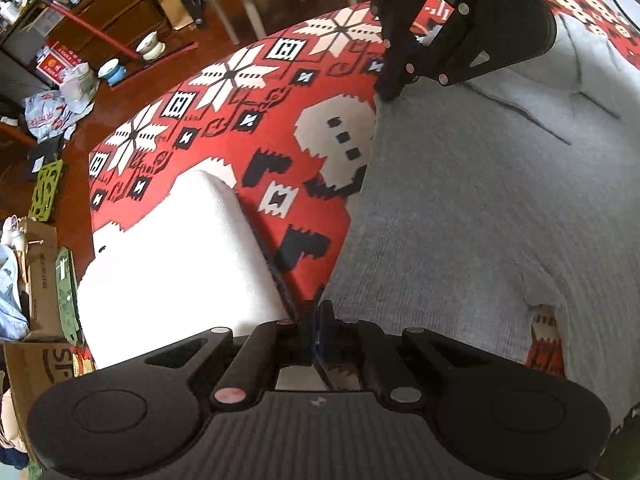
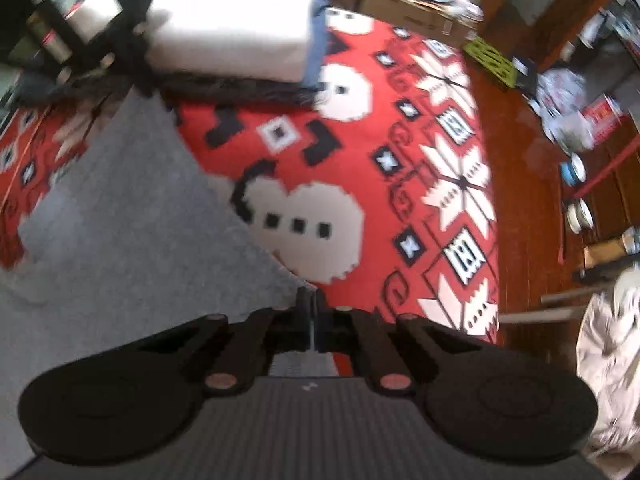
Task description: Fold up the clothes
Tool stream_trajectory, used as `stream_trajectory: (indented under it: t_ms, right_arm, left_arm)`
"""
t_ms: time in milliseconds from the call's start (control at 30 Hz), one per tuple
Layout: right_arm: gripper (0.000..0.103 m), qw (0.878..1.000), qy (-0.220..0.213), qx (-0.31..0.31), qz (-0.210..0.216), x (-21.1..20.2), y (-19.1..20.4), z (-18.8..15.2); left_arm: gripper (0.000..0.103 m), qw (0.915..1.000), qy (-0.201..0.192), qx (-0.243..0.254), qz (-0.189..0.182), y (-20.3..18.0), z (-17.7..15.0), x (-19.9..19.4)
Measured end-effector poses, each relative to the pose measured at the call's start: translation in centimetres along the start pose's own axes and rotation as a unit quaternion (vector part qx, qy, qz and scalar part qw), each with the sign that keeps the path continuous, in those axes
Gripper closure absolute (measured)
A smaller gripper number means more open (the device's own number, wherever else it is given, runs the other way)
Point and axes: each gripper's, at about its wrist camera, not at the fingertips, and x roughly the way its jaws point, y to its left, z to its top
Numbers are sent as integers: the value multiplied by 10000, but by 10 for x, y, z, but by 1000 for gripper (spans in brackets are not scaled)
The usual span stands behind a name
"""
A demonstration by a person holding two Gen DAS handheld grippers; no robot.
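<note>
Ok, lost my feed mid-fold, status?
Both grippers, left and right, shut on grey garment edge. Garment spread over red blanket. Folded white stack alongside, not blocking.

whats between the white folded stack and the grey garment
Only bare red patterned blanket, with nothing on it, separates the white folded stack from the grey garment. The left wrist view shows it best.

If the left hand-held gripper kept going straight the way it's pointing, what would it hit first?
Probably the other hand-held gripper, which hangs ahead over the grey garment's edge. The left hand-held gripper looks shut on that edge, beside the red patterned cloth. Depth is unclear.
</note>
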Motion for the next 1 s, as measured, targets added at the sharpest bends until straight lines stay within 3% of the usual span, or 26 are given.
stream_trajectory:
  t_ms: [233, 333, 433, 533, 600, 733, 833, 1000]
  right_arm:
    - [101, 9993, -131, 284, -210, 2, -3, 3]
    - [98, 9981, -211, 521, -248, -3, -5, 0]
    - [93, 9958, -304, 825, -257, -12, -8, -6]
    - [80, 9925, -397, 1128, -265, -21, -11, -12]
    - [77, 9897, -458, 1330, -271, -27, -13, -16]
    - [73, 9828, -581, 1731, -281, -39, -17, -24]
    - [73, 9764, -672, 2030, -289, -48, -20, -30]
    - [73, 9417, -901, 3229, -294, -83, -8, -72]
  left_arm:
    - [101, 9990, 169, 377, 182, -17, 0, 14]
    - [100, 9978, 124, 465, 458, -25, 0, 21]
    - [97, 9963, 137, 464, 711, -32, 1, 28]
    - [97, 9948, 146, 474, 891, -37, 3, 29]
    - [94, 9943, 172, 439, 953, -38, 3, 29]
    - [76, 9953, 146, 322, 902, -39, 2, 21]
    - [68, 9957, 65, 210, 898, -41, 0, 10]
    - [63, 9969, -195, -417, 638, -35, -9, -15]
